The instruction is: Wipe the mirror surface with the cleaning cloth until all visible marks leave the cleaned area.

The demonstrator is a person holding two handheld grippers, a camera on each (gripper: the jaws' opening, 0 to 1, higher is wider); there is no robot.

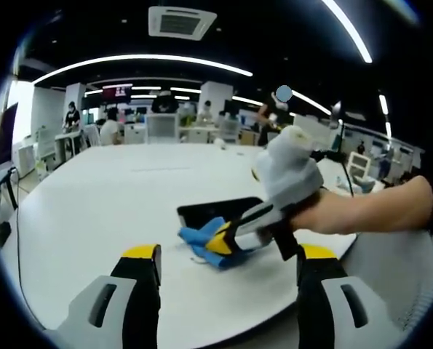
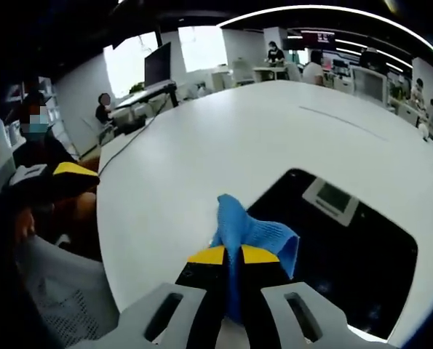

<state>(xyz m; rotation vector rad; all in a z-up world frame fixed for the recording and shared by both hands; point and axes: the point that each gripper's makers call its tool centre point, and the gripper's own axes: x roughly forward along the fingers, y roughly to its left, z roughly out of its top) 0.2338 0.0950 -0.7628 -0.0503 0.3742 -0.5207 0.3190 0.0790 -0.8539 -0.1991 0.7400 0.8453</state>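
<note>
In the left gripper view, your left gripper [image 1: 229, 263] hangs above the near edge of the white table [image 1: 92, 211], its yellow-tipped jaws spread wide with nothing between them. Ahead lies the mirror [image 1: 217, 210], a flat dark rectangular slab with rounded corners, its long axis running left to right across the view. Your right gripper [image 1: 217, 241] comes in from the right in your gloved hand [image 1: 292, 174], pressing the blue cleaning cloth [image 1: 201, 238] against the mirror's near edge. No writing is legible anywhere.

In the right gripper view, your right gripper [image 2: 231, 254] has its jaws clamped tight on the cleaning cloth [image 2: 252, 233], a soft knitted-looking fabric bunched into a peak. The cloth sits on the mirror's [image 2: 347, 269] left edge. The glossy glass reflects a square ceiling vent, and the mirror's length stretches away to the right over the smooth table [image 2: 201, 145].
</note>
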